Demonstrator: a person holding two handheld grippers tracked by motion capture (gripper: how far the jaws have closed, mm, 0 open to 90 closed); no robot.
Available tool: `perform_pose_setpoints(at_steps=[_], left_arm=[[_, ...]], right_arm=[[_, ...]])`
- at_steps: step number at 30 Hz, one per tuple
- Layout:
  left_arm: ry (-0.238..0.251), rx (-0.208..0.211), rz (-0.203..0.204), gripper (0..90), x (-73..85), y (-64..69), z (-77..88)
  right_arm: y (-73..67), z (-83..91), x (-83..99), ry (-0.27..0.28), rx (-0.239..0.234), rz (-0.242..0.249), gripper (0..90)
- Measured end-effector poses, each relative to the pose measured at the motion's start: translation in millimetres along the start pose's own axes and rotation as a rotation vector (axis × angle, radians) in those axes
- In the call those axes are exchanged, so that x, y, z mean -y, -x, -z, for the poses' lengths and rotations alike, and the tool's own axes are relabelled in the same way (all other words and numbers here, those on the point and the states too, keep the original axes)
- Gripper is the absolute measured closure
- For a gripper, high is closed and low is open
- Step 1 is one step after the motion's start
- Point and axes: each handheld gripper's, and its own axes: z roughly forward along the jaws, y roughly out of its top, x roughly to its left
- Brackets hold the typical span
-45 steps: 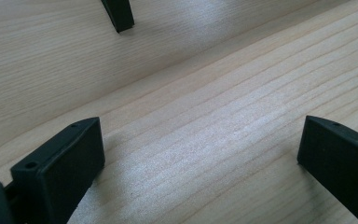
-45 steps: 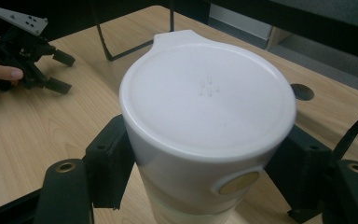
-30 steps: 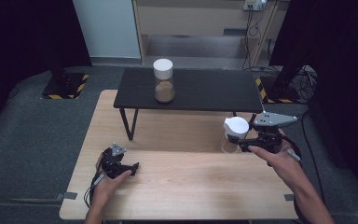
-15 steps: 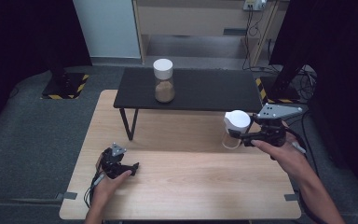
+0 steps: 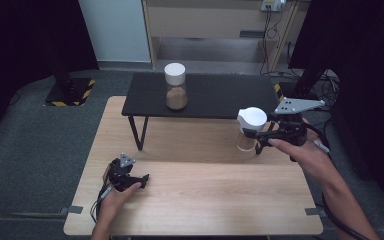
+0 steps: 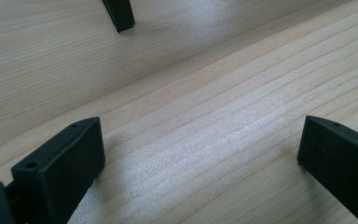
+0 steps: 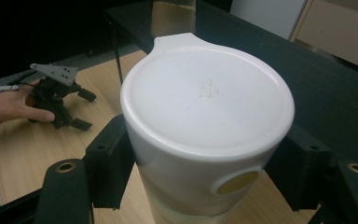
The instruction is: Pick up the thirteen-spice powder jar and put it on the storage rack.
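Observation:
A jar with a wide white lid (image 5: pixel 250 120) (image 7: pixel 206 105) and a clear lower body hangs just above the wooden table (image 5: pixel 205 200) at its right side. My right gripper (image 5: pixel 253 137) (image 7: pixel 205 170) is shut on it, one black jaw on each side below the lid. At the near left, my left gripper (image 5: pixel 142 181) (image 7: pixel 81 110) rests on the wood, held by a hand. Its jaws stand open over bare wood (image 6: pixel 200 149), with nothing between them.
A low black table (image 5: pixel 220 95) stands across the far part of the wooden table. On it sits a second white-lidded jar (image 5: pixel 175 86) with brown contents. One black table leg (image 6: pixel 119 14) stands ahead of the left gripper. Cables trail off at the right.
The right gripper has lifted the white-lidded jar up off the wooden table. The left gripper has stayed where it was.

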Motion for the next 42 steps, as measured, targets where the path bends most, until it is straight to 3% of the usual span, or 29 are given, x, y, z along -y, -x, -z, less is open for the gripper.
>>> perform_pose_setpoints(at_steps=[8,22,42], left_arm=[[0.0,0.001,0.0,0.0,-0.1,-0.1,-0.1],[0.002,0.0,0.003,0.0,0.3,0.1,-0.2],[0.003,0.0,0.001,0.0,0.3,0.0,-0.3]], right_arm=[[2.9,-2.4,-23.6,-0.019,0.009,0.011,31.4],[13.4,-15.1,-43.8,0.003,0.021,0.0,31.3],[35.7,-38.8,-56.7,0.034,0.061,-0.027,31.4]])
